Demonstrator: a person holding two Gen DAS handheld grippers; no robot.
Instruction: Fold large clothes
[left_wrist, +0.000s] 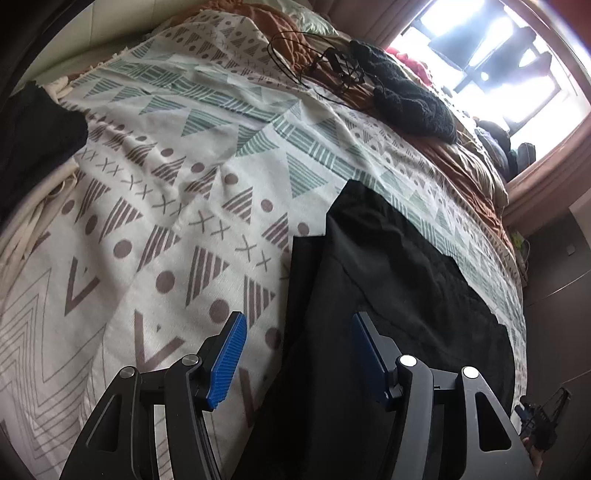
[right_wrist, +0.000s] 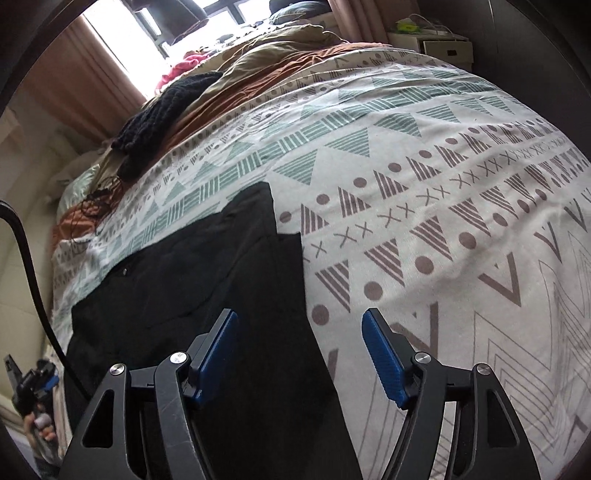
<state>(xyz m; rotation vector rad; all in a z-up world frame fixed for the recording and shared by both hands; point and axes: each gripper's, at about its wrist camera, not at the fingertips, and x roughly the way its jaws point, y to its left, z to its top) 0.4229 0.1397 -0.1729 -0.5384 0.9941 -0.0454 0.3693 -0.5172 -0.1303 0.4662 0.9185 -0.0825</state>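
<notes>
Now, garment: a black garment (left_wrist: 388, 280) lies flat on the patterned bedspread (left_wrist: 155, 206), folded narrow, near the bed's edge.
Left gripper: the left gripper (left_wrist: 297, 354) hangs over the garment's edge, jaws spread, blue pads (left_wrist: 227, 360) touching no cloth.
Right gripper: the right gripper (right_wrist: 299, 354) hangs over the opposite edge, jaws spread, nothing pinched.
Left view only: dark cloth (left_wrist: 33, 133) at the far left; tangled black cord (left_wrist: 314, 62).
Right view only: white box (right_wrist: 439, 46) beyond the bed.
Both views: dark knit (right_wrist: 162, 107), bright window (left_wrist: 491, 40).
</notes>
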